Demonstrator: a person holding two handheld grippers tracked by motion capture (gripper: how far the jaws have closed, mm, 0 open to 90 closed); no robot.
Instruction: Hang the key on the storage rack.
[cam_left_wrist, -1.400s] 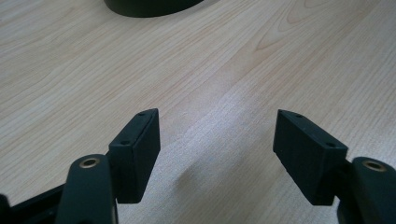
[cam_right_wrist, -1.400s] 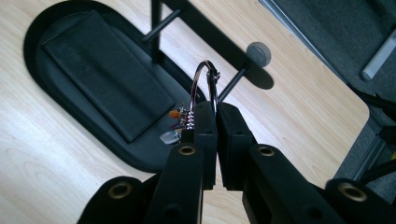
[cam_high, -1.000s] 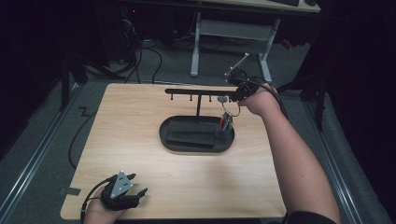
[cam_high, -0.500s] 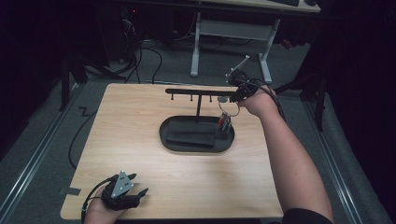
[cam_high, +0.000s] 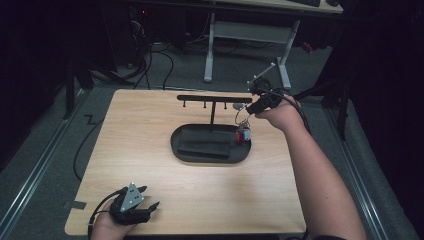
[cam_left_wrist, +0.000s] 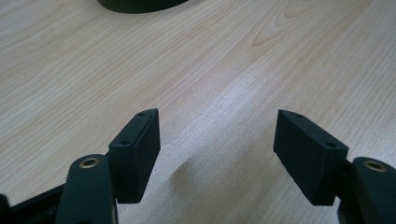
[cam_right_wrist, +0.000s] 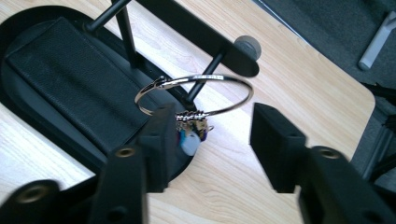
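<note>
Right gripper view: we see the ring (cam_right_wrist: 194, 95) hung on the stand's (cam_right_wrist: 196, 28) end peg, right gripper (cam_right_wrist: 208, 135) jaws apart beside it. Left gripper (cam_left_wrist: 217, 149) spread, over the bare wooden table (cam_high: 150, 130); room dark.

silver ring (cam_right_wrist: 196, 95) hangs on stand peg (cam_right_wrist: 205, 77).

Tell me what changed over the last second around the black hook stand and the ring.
Little visibly changed. The right claw stays at the right end of the black T-shaped hook stand, jaws open, with the silver wire ring with charms looped on the end peg. The left claw shifted slightly at the light wooden table's near edge, open.
</note>
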